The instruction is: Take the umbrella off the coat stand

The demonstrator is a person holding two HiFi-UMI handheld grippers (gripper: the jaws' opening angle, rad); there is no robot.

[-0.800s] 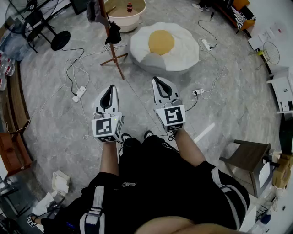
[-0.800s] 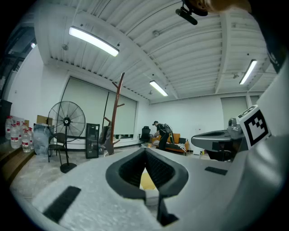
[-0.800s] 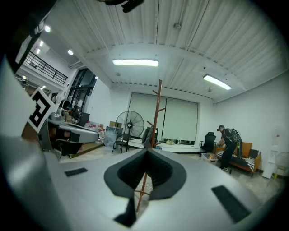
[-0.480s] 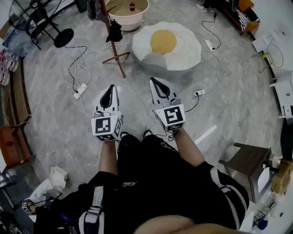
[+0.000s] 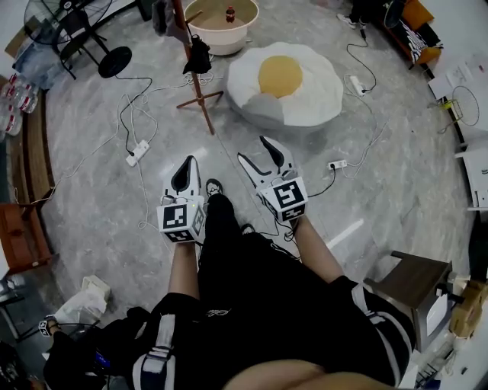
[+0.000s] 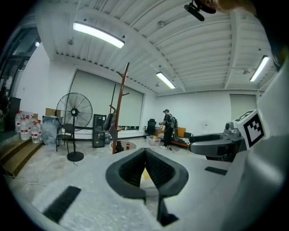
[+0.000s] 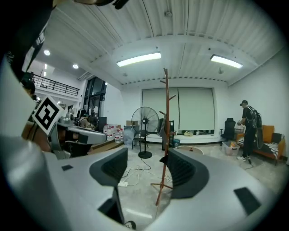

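Observation:
The brown wooden coat stand [image 5: 197, 80] rises from the floor ahead and to the left. A folded black umbrella [image 5: 200, 55] hangs on it, and a grey garment [image 5: 162, 15] hangs higher up. My left gripper [image 5: 186, 163] is shut and empty, well short of the stand. My right gripper [image 5: 261, 158] is beside it, its jaws spread, holding nothing. In the left gripper view the stand [image 6: 120, 108] and umbrella [image 6: 118, 146] are far off, beyond the shut gripper [image 6: 145, 153]. In the right gripper view the stand [image 7: 165, 131] shows between the open jaws of the gripper [image 7: 146, 167].
An egg-shaped cushion [image 5: 282, 84] lies right of the stand, a round tub [image 5: 225, 23] behind it. Cables and a power strip [image 5: 136, 152] cross the floor on the left. A floor fan [image 5: 114, 61] stands far left, a stool [image 5: 408, 278] on the right. A person [image 6: 168, 128] stands at the back.
The right gripper's jaws have spread from together to wide apart. The person has stepped forward, a shoe now showing between the grippers. The stand sits lower in the head view.

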